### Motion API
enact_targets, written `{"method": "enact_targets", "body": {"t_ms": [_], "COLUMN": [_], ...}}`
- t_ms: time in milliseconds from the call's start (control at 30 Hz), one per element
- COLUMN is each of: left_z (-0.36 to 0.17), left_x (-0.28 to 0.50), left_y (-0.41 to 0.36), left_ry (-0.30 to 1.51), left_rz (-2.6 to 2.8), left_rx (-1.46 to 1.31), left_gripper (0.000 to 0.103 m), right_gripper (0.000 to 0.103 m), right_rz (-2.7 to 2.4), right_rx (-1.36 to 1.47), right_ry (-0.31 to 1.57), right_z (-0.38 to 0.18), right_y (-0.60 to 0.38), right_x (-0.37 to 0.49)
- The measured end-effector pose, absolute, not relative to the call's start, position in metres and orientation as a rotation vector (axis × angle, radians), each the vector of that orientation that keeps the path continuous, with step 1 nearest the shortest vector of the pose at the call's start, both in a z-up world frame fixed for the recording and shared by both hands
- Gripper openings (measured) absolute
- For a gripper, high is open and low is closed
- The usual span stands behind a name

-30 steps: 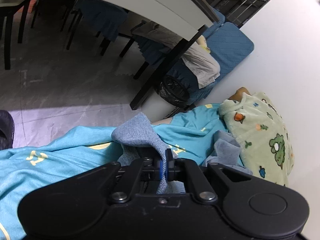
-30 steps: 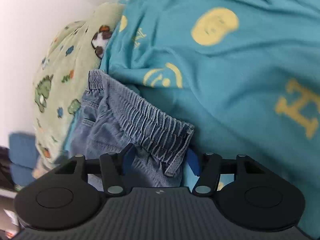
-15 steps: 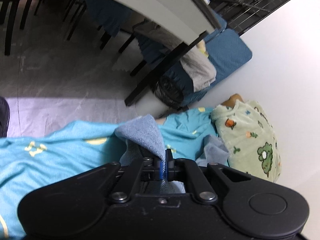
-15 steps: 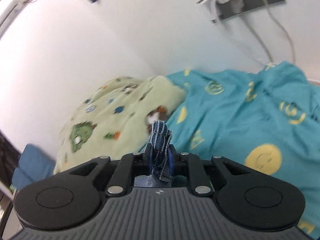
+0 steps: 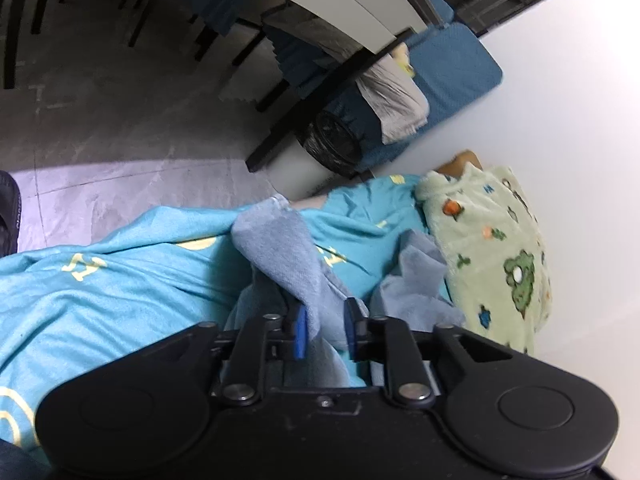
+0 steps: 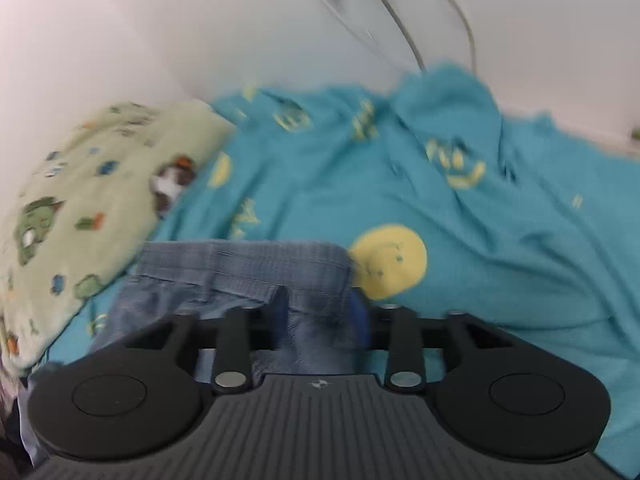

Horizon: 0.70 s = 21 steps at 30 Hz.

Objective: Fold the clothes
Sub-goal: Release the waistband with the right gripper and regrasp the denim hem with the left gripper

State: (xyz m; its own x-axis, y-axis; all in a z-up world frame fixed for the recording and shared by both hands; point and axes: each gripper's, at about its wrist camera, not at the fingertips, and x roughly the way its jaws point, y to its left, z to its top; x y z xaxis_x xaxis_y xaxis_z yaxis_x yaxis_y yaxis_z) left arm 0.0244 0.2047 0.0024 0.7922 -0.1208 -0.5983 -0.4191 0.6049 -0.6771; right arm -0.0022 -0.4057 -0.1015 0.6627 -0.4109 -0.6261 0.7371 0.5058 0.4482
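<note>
The left gripper (image 5: 324,330) has its blue-padded fingers (image 5: 300,334) parted, with a pale fold of the denim shorts (image 5: 280,248) rising between them — the cloth lies against the left pad and stands clear of the right one. The right gripper (image 6: 318,320) also has its fingers spread, straddling the waistband of the denim shorts (image 6: 244,266), whose band runs flat across the near part of the view. The shorts lie on a teal bedsheet (image 6: 460,240) printed with yellow smiley faces and letters. At the left of that view, beside the shorts, sits a green dinosaur-print blanket (image 6: 84,200) — the same blanket (image 5: 496,248) shows at the right of the left view, against the white wall (image 5: 580,140). Past the sheet's far edge are a grey floor (image 5: 100,128) and a black-lined bin (image 5: 332,144).
</note>
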Motion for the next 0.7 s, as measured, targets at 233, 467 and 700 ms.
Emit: {"method": "enact_targets", "body": {"t_ms": [233,467,700], "left_z": [0.028,-0.009,-0.057], "left_x": [0.052,0.102,0.14], "left_y": [0.205,0.223,0.244], "left_ry": [0.745,0.89,0.99], "left_rz": [0.13,0.188,0.206], "left_rx": [-0.812,-0.769,-0.822], "left_gripper": [0.036,0.042,0.042], "right_gripper": [0.055,0.053,0.053], "right_rz": [-0.442,0.16,0.319], "right_rx": [0.447,0.43,0.292], "right_ry": [0.435,0.757,0.833], "right_z": [-0.06,-0.093,-0.105], "right_y": [-0.332,-0.251,-0.201], "right_x": [0.008,0.057,0.066]}}
